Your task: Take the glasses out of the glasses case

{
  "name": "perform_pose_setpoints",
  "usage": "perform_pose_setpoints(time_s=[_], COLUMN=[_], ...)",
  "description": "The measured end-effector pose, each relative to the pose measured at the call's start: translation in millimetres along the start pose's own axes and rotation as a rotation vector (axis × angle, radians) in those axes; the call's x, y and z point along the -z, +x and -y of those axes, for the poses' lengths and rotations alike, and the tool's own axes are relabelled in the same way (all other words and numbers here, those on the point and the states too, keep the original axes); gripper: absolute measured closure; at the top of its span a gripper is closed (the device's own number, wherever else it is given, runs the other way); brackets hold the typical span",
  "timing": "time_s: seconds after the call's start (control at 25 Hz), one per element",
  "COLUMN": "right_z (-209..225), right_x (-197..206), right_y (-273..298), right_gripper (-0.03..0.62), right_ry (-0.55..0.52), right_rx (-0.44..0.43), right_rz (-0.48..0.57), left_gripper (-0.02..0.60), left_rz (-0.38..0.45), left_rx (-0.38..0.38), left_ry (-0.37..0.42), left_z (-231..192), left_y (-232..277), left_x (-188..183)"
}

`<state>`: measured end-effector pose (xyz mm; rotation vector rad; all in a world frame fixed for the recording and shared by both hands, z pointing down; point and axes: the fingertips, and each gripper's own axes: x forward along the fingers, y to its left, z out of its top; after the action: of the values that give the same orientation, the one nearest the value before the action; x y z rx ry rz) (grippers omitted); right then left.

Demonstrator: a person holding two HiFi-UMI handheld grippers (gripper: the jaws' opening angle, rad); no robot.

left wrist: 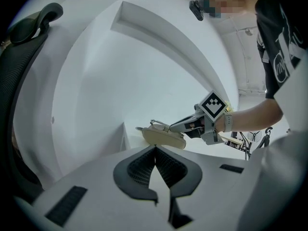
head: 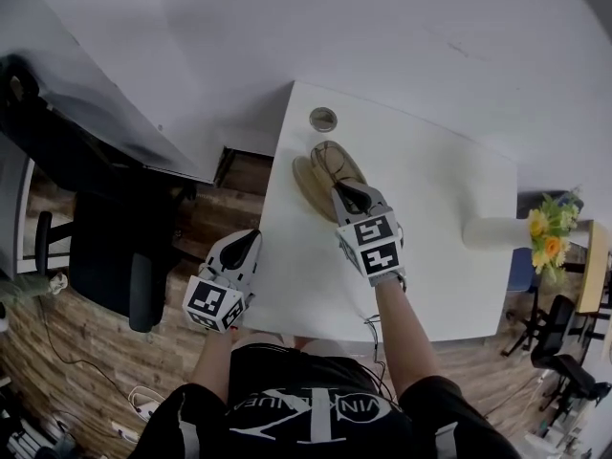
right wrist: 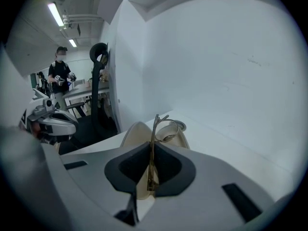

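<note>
Right gripper (right wrist: 152,170) jaws pressed together on a thin temple arm of the glasses (right wrist: 165,130), the metal bar clamped edge-on between the pads; a narrow pinch like that suits a wire frame and keeps the pads off the lenses, I'd say. In the right gripper view the pinched arm runs straight out toward 12 o'clock, with one lens at its far end, off to about 1 o'clock, so the glasses' long axis there looks roughly in line with the jaws. Just under them sits the open beige glasses case (right wrist: 131,134). Head view: right gripper (head: 344,191) comes in from 5 o'clock, glasses (head: 335,161) over the case (head: 306,182), which is near the table's (head: 449,256) far left corner, with a round grommet hole (head: 323,119) just past it at 12 o'clock. Left gripper view: the case (left wrist: 163,137) lies long axis about 9-to-3, the glasses (left wrist: 156,124) ride at its upper rim with the right gripper (left wrist: 174,126) reaching in from 3 o'clock; can't tell if the frame is fully clear of the case. Left gripper (left wrist: 155,158) jaws together, nothing between them, parked off the table's left edge (head: 247,242), probably just kept out of the way since the case isn't being steadied. Black chair (head: 105,256) at 9 o'clock, flowers (head: 550,229) at 3 o'clock.
</note>
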<state>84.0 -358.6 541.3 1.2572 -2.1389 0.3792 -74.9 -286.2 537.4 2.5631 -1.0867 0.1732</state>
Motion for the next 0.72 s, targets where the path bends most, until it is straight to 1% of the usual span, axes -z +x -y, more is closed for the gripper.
perform_pose_setpoints(time_s=[0.16,0.32,0.48,0.72], right_z=[1.1,-0.3,-1.7,-10.5], right_x=[-9.9,-18.9,-28.7,-33.8], right_y=[-12.9,-27.0,-45.2,-73.6], right_gripper=[0.554,0.554,0.554,0.554], right_ry=[0.022,0.040,0.065,0.064], right_rx=[0.015,0.030,0.046,0.057], right_rz=[0.060,0.114,0.179,0.239], left_gripper=[0.566,0.566,0.566,0.566], left_rz=[0.015,0.028,0.038,0.084], left_rx=[0.007,0.018,0.035,0.015], left_ry=[0.018,0.017,0.038,0.039], left_z=[-4.2,-6.5,-7.1,-6.8], left_y=[0.8,0.5,-0.6,-12.2], left_x=[-11.2,-19.5,-28.5,-44.4])
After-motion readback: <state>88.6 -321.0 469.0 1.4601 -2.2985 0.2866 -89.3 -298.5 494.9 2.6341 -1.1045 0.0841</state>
